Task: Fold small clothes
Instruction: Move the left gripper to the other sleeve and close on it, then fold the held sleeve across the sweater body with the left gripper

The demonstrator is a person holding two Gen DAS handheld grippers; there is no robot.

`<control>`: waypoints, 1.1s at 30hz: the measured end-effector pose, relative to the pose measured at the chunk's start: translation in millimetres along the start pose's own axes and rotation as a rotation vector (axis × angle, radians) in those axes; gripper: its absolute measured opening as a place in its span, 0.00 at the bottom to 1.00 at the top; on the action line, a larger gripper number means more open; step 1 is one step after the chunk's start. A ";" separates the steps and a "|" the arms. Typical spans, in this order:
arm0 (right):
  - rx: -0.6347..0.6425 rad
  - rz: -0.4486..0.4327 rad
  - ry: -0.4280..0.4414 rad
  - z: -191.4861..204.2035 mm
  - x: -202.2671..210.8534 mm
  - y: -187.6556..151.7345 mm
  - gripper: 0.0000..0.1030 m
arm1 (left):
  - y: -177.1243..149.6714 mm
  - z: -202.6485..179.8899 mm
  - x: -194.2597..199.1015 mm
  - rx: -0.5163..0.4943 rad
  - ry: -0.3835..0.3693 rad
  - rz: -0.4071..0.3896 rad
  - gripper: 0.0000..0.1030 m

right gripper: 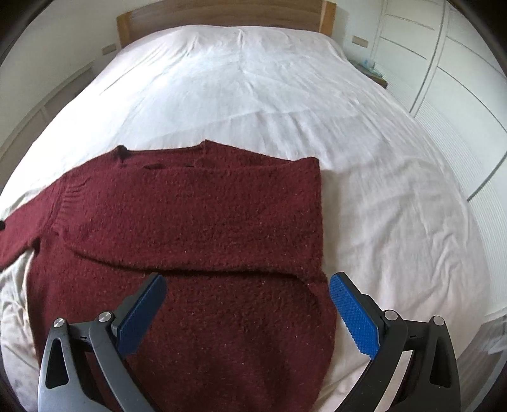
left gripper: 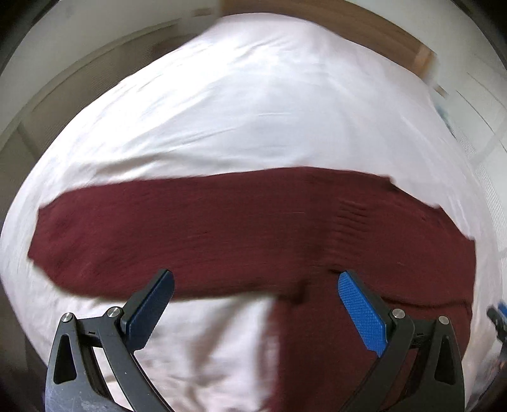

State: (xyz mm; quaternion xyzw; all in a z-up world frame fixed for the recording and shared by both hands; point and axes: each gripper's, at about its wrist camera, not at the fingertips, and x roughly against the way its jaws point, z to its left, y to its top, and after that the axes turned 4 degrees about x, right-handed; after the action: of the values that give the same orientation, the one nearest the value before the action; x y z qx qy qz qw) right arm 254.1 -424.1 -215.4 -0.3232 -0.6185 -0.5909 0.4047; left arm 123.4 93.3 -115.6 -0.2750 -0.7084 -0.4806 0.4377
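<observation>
A dark red knitted sweater (right gripper: 196, 215) lies flat on the white bed sheet (right gripper: 253, 88). Its right sleeve is folded across the chest; its left sleeve stretches out to the left. In the left wrist view that long sleeve (left gripper: 158, 228) runs across the frame and the body hangs down at the lower right. My left gripper (left gripper: 255, 285) is open and empty, just above the sleeve's near edge. My right gripper (right gripper: 248, 286) is open and empty, over the sweater's lower right part, near the folded sleeve's edge.
A wooden headboard (right gripper: 221, 12) stands at the far end of the bed. White wardrobe doors (right gripper: 450, 63) run along the right side. A bedside table (right gripper: 374, 71) sits beside the headboard. The left wrist view is motion-blurred.
</observation>
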 end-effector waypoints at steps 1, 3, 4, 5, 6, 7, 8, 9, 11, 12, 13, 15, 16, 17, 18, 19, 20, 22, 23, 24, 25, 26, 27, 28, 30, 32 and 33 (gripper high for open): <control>-0.008 0.003 0.001 0.7 -1.1 0.5 0.99 | 1.7 24.2 -2.9 0.073 0.021 0.010 0.99; -0.014 0.012 -0.001 1.2 -1.7 0.2 0.99 | 1.8 56.0 -6.3 0.178 0.053 0.026 0.99; -0.014 0.014 -0.002 1.9 -2.7 0.3 0.99 | 2.3 75.6 -8.5 0.246 0.063 0.036 0.99; -0.012 0.016 -0.005 3.5 -4.0 0.4 0.99 | 1.5 97.0 -11.4 0.318 0.065 0.046 0.99; -0.011 0.018 -0.005 4.7 -5.3 0.5 0.99 | 1.4 107.6 -13.8 0.354 0.064 0.053 0.99; -0.010 0.022 -0.006 6.2 -6.8 0.6 0.99 | 0.2 125.3 -19.2 0.408 0.069 0.071 0.99; -0.010 0.026 -0.006 7.4 -8.6 0.6 0.99 | -0.9 138.2 -23.4 0.439 0.074 0.085 0.99; -0.012 0.030 -0.005 8.8 -10.3 0.9 0.99 | -1.9 149.0 -27.4 0.466 0.079 0.098 0.99; -0.014 0.035 0.000 11.9 -12.5 1.7 0.99 | -1.3 163.7 -35.3 0.510 0.091 0.115 0.99; -0.012 0.035 0.000 12.8 -13.1 2.1 1.00 | 0.3 171.2 -37.3 0.532 0.094 0.117 0.99; -0.010 0.036 -0.002 13.9 -14.6 3.0 0.99 | -0.1 180.0 -40.2 0.563 0.096 0.120 0.99; -0.013 0.035 -0.007 15.4 -15.7 4.5 0.99 | 2.8 188.4 -48.7 0.598 0.096 0.131 0.99; -0.018 0.034 -0.007 15.8 -16.1 5.3 0.99 | 3.5 192.1 -52.2 0.610 0.100 0.139 0.99; -0.024 0.032 -0.004 16.0 -16.5 5.8 0.99 | 4.2 195.8 -53.0 0.618 0.100 0.146 0.99; -0.027 0.032 -0.002 16.5 -16.6 5.9 0.99 | 5.1 198.0 -56.1 0.625 0.096 0.153 0.99; -0.025 0.033 -0.001 16.7 -16.7 5.9 0.99 | 5.6 196.3 -60.4 0.631 0.088 0.159 0.98; -0.022 0.033 -0.001 16.9 -16.7 5.7 0.99 | 6.5 197.2 -63.9 0.635 0.076 0.163 0.98; -0.014 0.036 -0.007 16.9 -17.5 5.0 0.99 | 7.8 196.1 -66.8 0.626 0.073 0.155 0.88; -0.013 0.037 -0.009 16.5 -17.8 4.4 0.99 | 9.3 196.0 -68.5 0.617 0.078 0.153 0.82; -0.016 0.037 -0.008 15.0 -17.7 3.5 0.99 | 10.6 194.9 -68.1 0.604 0.086 0.149 0.70; -0.020 0.036 -0.008 14.0 -17.7 3.4 0.99 | 12.2 194.0 -67.5 0.596 0.090 0.141 0.55; -0.026 0.035 -0.005 12.0 -17.6 2.8 0.99 | 18.1 191.8 -72.8 0.591 0.087 0.135 0.48; -0.030 0.034 -0.004 10.6 -17.4 2.1 0.99 | 19.0 192.0 -71.1 0.587 0.077 0.131 0.33; -0.031 0.033 -0.006 8.7 -17.2 1.3 0.99 | 21.7 191.0 -70.5 0.585 0.056 0.129 0.21; -0.026 0.032 -0.011 6.1 -17.4 0.6 0.99 | 25.8 189.5 -68.4 0.576 0.025 0.135 0.14; -0.019 0.029 -0.013 4.1 -17.3 0.4 0.99 | 31.9 182.9 -61.9 0.535 0.039 0.126 0.13; -0.018 0.026 -0.015 3.2 -16.9 0.6 0.99 | 35.5 178.7 -59.5 0.515 0.047 0.118 0.13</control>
State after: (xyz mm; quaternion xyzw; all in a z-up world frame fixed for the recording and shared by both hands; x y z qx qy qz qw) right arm 262.2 -419.5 -230.0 -0.3391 -0.6120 -0.5887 0.4049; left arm 116.3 273.6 -180.3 -0.1843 -0.7797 -0.2644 0.5367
